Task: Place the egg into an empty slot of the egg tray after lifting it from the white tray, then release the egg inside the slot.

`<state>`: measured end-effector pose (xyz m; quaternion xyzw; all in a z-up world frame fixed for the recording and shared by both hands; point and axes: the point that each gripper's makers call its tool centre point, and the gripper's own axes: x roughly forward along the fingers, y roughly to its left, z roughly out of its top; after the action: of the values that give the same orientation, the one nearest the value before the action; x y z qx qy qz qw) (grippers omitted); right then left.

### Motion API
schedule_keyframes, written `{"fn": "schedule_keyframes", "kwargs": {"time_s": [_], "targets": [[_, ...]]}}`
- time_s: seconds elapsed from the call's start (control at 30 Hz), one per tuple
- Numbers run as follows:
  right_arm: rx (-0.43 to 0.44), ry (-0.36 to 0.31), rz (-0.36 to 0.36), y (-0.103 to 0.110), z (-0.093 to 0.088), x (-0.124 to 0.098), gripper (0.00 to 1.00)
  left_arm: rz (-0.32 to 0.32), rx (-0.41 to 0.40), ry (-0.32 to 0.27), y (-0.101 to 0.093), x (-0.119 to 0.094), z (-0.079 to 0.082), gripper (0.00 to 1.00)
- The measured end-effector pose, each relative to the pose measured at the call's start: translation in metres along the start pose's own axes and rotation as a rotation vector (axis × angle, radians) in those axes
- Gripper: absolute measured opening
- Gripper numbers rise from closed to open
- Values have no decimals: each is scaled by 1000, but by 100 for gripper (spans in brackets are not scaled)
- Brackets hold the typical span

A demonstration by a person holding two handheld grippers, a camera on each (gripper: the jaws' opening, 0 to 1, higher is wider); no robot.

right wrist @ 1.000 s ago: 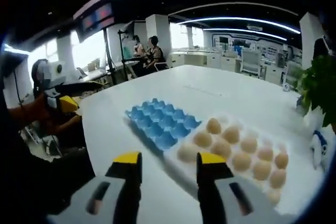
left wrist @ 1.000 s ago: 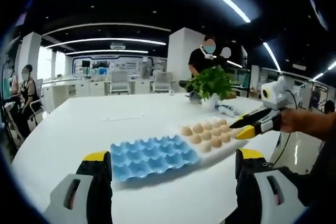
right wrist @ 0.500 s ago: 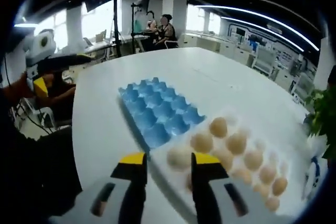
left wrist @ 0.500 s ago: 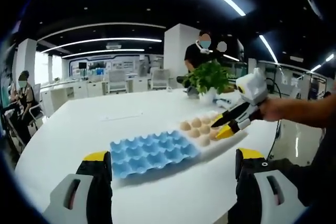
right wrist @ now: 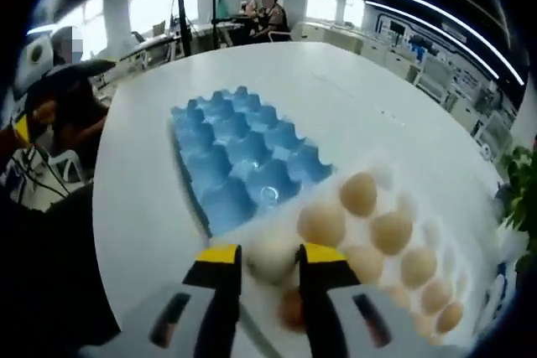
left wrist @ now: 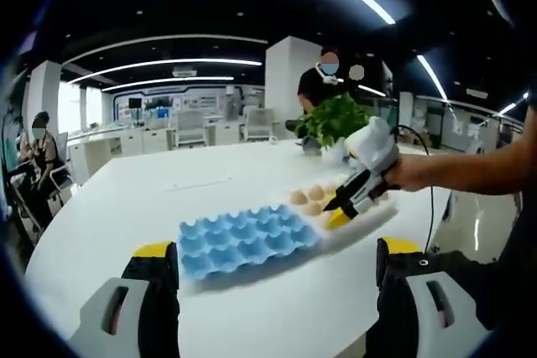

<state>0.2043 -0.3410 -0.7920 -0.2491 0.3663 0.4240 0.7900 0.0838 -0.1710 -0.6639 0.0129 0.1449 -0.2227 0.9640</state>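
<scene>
Right tool [right wrist: 267, 262] straddles egg [right wrist: 270, 259] — orientation unclear, blurred.

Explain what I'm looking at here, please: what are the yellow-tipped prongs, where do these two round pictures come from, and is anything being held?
Each picture comes from a camera riding on a hand-held claw; the prongs are its jaws. The left claw hangs open and idle above the white table. From there you see a person's hand lowering the right claw over the white tray of eggs, beside the empty blue egg tray. The right claw has its jaws either side of one pale egg; whether they grip it yet is unclear.
</scene>
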Motion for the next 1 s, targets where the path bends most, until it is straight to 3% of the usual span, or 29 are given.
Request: {"fn": "schedule_keyframes", "kwargs": {"time_s": [0.03, 0.1, 0.57, 0.63, 0.73, 0.87, 1.0], "targets": [[26, -35, -3, 0, 5, 1, 28, 0, 4, 1, 0, 0, 0, 100], [73, -26, 5, -2, 4, 0, 27, 1, 15, 6, 0, -1, 0, 100], [101, -101, 7, -1, 6, -4, 26, 22, 26, 0, 3, -6, -4, 100], [75, -162, -28, -3, 15, -10, 25, 21, 38, -9, 3, -7, -2, 98], [151, -261, -37, -4, 28, -25, 25, 23, 47, -17, 5, -7, -1, 98], [172, -382, -67, -9, 45, -47, 25, 27, 30, -25, 7, -6, -2, 98], [184, -419, -80, -11, 51, -57, 25, 28, 40, -20, 6, -6, -5, 99]]}}
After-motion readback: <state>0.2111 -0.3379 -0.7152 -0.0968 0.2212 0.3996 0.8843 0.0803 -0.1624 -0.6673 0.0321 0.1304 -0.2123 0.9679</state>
